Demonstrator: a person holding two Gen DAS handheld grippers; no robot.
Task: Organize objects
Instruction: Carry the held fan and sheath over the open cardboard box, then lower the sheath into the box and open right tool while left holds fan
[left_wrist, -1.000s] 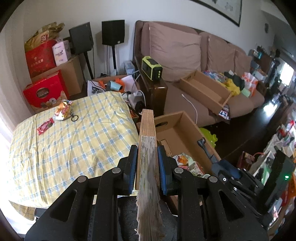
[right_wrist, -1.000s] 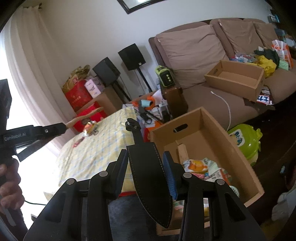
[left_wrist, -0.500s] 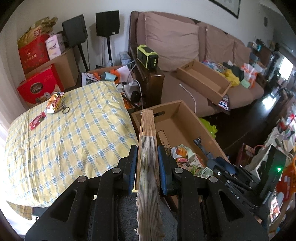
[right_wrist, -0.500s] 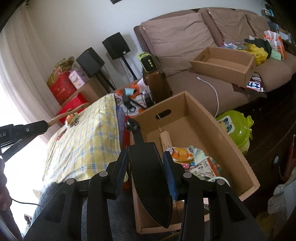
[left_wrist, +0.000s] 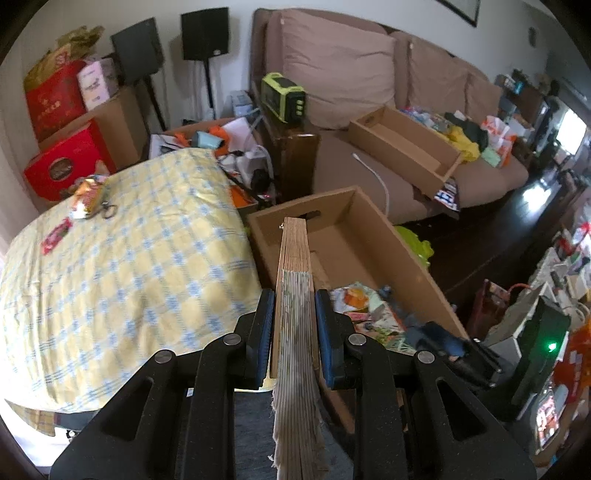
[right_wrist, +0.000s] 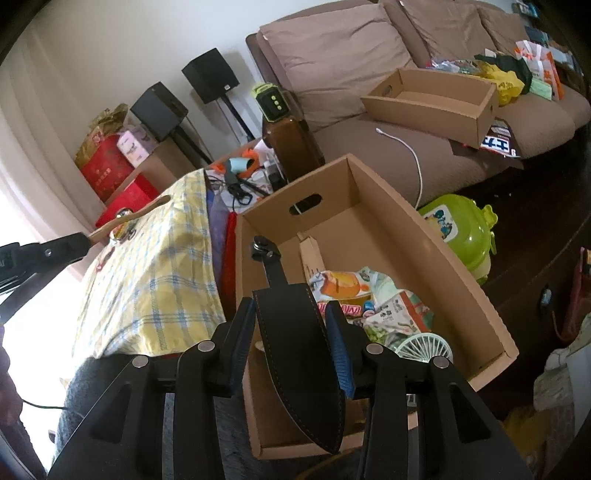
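Note:
My left gripper (left_wrist: 294, 314) is shut on a folded wooden fan (left_wrist: 294, 280), held edge-on over the near left side of an open cardboard box (left_wrist: 402, 254). My right gripper (right_wrist: 291, 325) is shut on a black leather sheath (right_wrist: 295, 332), held above the same box's (right_wrist: 436, 258) near left corner. The box holds snack packets (right_wrist: 347, 295) and a small white fan (right_wrist: 424, 349). The left gripper with the fan (right_wrist: 125, 218) shows at the left of the right wrist view. The right gripper (left_wrist: 439, 339) shows blurred at the lower right of the left wrist view.
A table under a yellow checked cloth (left_wrist: 110, 266) stands left of the box, with a snack bag (left_wrist: 86, 195) and a red packet (left_wrist: 55, 236) at its far end. A brown sofa (left_wrist: 354, 162) carries a second cardboard box (left_wrist: 406, 147). A green toy (right_wrist: 461, 229) lies on the floor.
Both grippers have moved toward and down over the open cardboard box, each still holding its object. The box looms larger in both views.

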